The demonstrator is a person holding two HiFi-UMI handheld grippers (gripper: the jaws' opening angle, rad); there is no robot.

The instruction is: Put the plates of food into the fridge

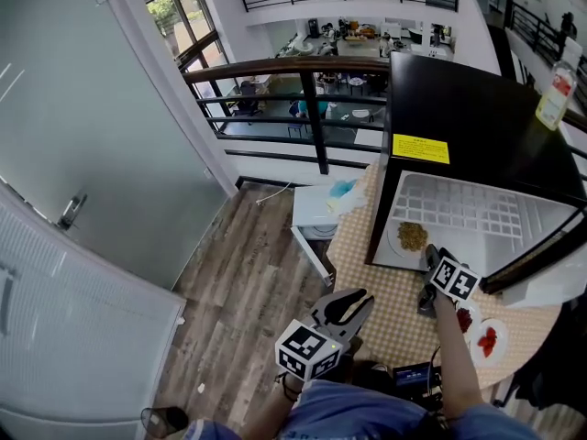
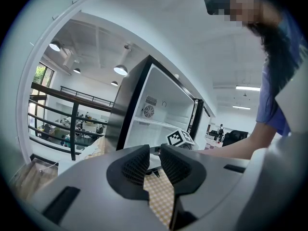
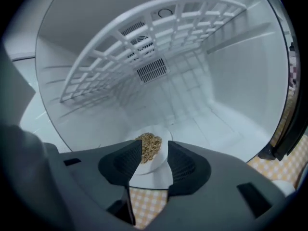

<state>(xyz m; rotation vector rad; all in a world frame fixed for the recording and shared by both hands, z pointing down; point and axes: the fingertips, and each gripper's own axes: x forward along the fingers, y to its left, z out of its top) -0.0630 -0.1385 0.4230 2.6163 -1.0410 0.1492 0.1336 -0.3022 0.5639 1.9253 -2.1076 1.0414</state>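
Observation:
A white plate of brown grains (image 1: 411, 236) lies on the floor of the open black fridge (image 1: 477, 126), under the white wire shelf (image 1: 459, 204). My right gripper (image 1: 431, 257) hovers at the fridge's mouth just in front of that plate. In the right gripper view the plate (image 3: 153, 154) shows between the jaws of the right gripper (image 3: 155, 147), which are open and not touching it. Two white plates of red food (image 1: 487, 341) sit on the checkered table (image 1: 385, 310) by my right forearm. My left gripper (image 1: 359, 298) (image 2: 155, 150) waits off the table's left edge, narrowly open and empty.
The fridge door (image 1: 537, 255) stands open at the right. A bottle (image 1: 557, 94) stands on the fridge top. A small white cabinet (image 1: 316, 214) sits left of the table, with a black railing (image 1: 303, 81) behind it and a glass wall (image 1: 83, 154) further left.

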